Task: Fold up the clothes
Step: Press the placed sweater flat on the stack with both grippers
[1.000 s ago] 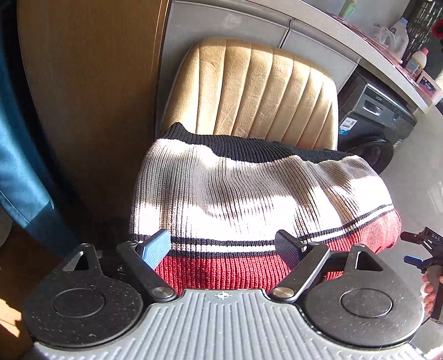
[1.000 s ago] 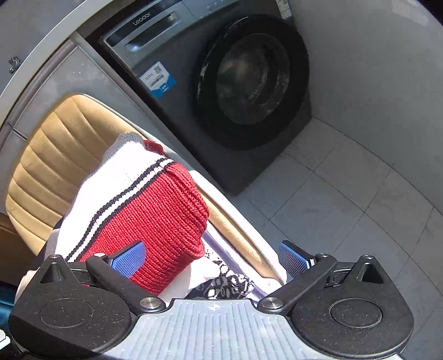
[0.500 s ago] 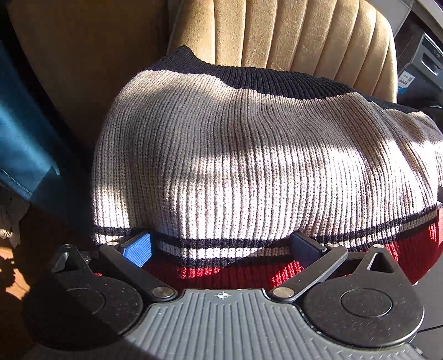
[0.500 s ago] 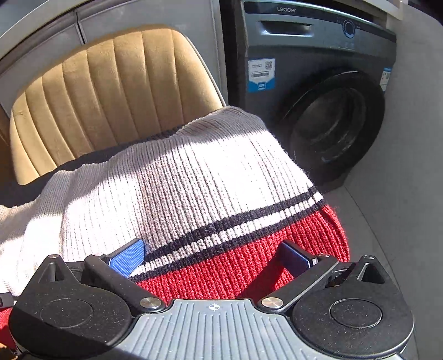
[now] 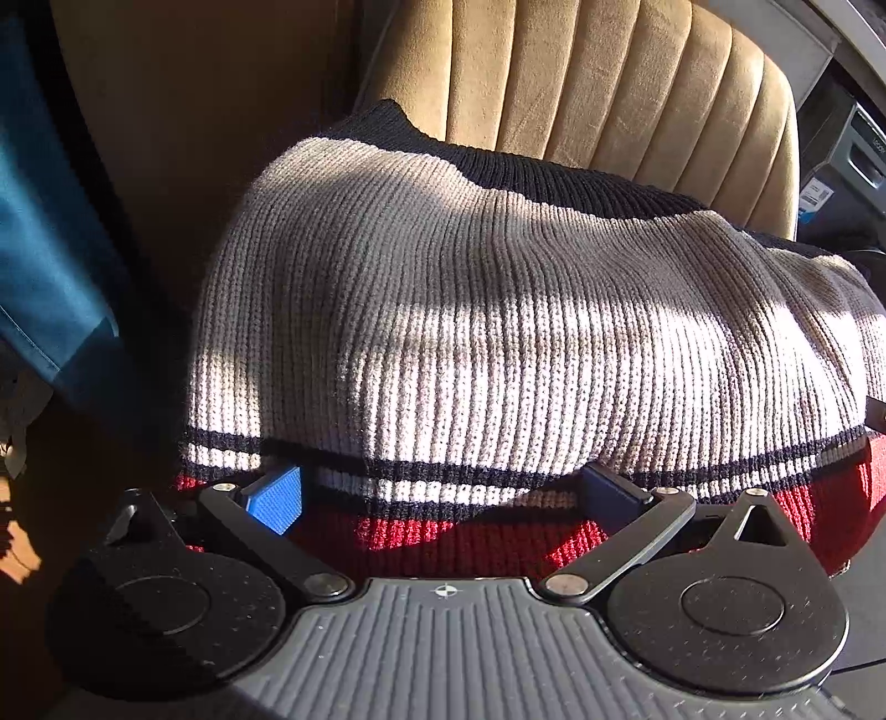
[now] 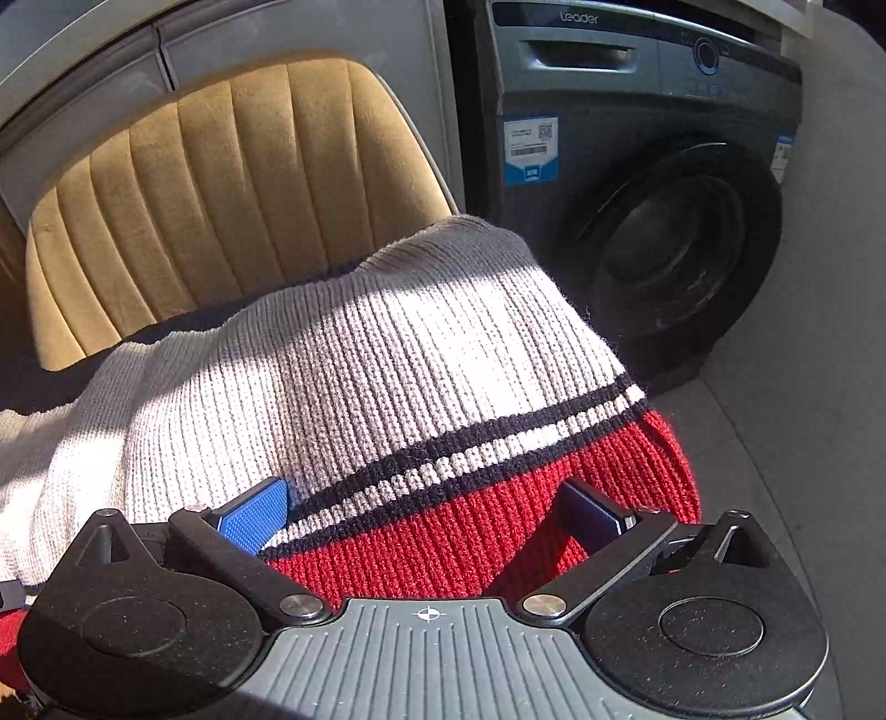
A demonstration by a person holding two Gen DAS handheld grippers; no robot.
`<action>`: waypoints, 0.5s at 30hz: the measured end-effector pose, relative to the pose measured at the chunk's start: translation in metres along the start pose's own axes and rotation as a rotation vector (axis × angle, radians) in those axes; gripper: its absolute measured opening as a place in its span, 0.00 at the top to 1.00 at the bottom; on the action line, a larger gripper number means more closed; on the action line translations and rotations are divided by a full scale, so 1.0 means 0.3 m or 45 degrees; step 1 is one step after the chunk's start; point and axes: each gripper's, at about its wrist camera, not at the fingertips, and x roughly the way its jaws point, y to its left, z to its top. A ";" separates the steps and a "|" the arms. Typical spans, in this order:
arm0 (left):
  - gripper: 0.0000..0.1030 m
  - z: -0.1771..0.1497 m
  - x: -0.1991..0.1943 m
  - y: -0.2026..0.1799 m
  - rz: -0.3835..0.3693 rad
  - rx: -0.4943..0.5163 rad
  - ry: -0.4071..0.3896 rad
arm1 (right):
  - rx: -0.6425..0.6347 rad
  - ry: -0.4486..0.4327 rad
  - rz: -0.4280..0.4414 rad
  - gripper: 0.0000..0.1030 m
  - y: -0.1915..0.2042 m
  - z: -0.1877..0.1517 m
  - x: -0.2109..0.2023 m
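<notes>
A ribbed knit sweater (image 5: 470, 343), white with black stripes, a red lower band and a black far edge, lies draped over the seat of a tan chair (image 5: 609, 77). My left gripper (image 5: 443, 490) is open, its blue-padded fingers spread at the sweater's near left part, at the striped and red band. The sweater also shows in the right wrist view (image 6: 387, 376). My right gripper (image 6: 426, 512) is open, its fingers spread against the red band near the sweater's right corner. Neither gripper holds cloth.
A grey front-loading washing machine (image 6: 653, 210) stands right of the chair (image 6: 221, 183). A teal cloth (image 5: 39, 232) hangs at the far left beside a brown wooden panel (image 5: 210, 111). Grey cabinet fronts (image 6: 304, 33) are behind the chair. Light floor (image 6: 803, 443) lies to the right.
Both grippers have moved in close to the sweater's near edge. The right gripper swung from the chair's side round to face the sweater. Both stayed open.
</notes>
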 end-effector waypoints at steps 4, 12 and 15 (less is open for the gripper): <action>0.00 0.009 0.000 -0.011 0.032 -0.018 0.012 | 0.012 -0.007 0.021 0.01 -0.012 -0.004 -0.007; 0.00 0.012 -0.010 -0.015 0.066 -0.062 0.027 | 0.030 -0.005 0.039 0.01 -0.027 -0.007 -0.006; 0.00 0.012 -0.018 -0.016 0.079 -0.065 0.024 | 0.031 -0.004 0.032 0.01 -0.025 -0.008 -0.007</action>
